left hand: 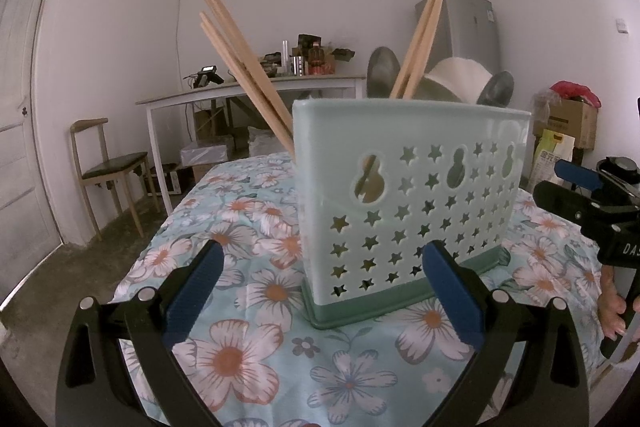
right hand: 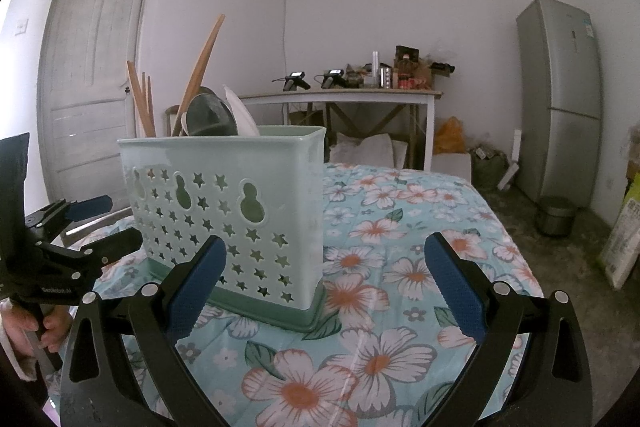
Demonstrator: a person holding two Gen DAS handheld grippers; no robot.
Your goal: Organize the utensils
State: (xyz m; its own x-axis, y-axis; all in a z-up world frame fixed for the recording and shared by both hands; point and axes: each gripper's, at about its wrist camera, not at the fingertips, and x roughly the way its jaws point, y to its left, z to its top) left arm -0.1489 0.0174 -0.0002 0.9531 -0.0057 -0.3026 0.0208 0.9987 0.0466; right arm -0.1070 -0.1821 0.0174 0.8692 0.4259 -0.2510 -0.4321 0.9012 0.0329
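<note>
On the floral tabletop (left hand: 248,355) stands a green caddy (left hand: 404,195) holding chopsticks (left hand: 240,63) and spoons (left hand: 382,69); left gripper (left hand: 320,291) and right gripper (right hand: 326,283) hover near it, jaws wide, empty.

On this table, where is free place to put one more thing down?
Bare cloth lies right of the holder, up to the table edge, in the right wrist view, and in front of it, between the right gripper fingers. Left of the holder, a narrower strip runs to the edge. Near the left gripper, the holder's base crowds the space. The holder itself is packed with chopsticks.
</note>
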